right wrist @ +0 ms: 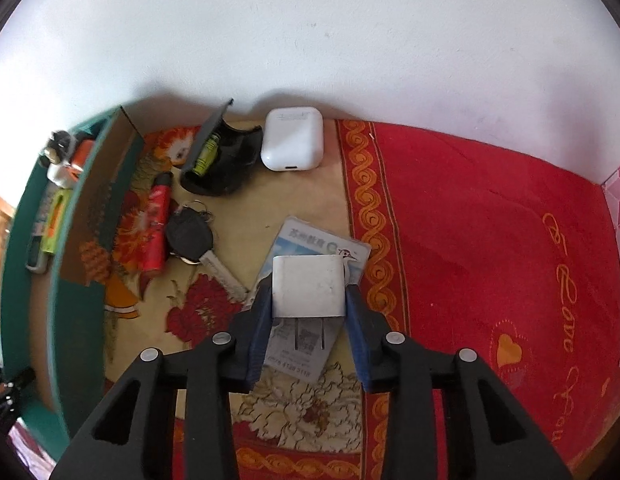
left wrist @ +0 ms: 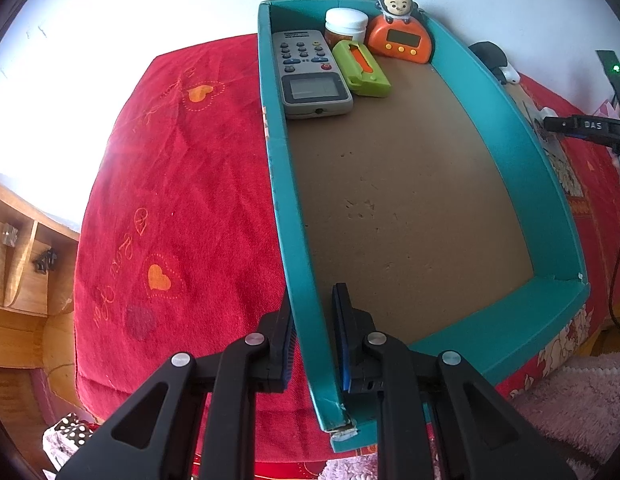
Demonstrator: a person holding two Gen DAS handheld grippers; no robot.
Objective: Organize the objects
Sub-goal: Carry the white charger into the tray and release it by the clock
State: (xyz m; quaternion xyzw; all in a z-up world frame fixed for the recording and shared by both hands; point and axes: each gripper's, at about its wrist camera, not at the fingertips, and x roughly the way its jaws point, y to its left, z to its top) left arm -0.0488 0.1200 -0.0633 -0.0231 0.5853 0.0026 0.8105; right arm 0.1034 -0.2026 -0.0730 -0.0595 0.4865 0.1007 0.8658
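Hidden in part under the charger [right wrist: 308,286]: a printed card [right wrist: 298,344], its middle text covered. Blurred and half screened by the teal tray's wall [right wrist: 66,280] in the right wrist view: remote, green case and jar. Cut by the left view's right edge: a black gripper [left wrist: 590,130]; a black item [left wrist: 488,56] and white case [left wrist: 510,74] peeking past the tray's far right rim.

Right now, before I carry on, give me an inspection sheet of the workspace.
Surface: red cloth with heart prints; floral cloth beside it.
Job's things: teal box holds grey remote, green case, white-lidded jar, orange timer. White charger plug is off the cloth.
Clutter: white earbud case, black pouch, red tube, key, printed card, all outside the box.
Grippers: left gripper jaws shut on the box's side wall; right gripper jaws shut on the plug.
Cables: dark cable at right edge.
Surroundings: white wall, wooden furniture.
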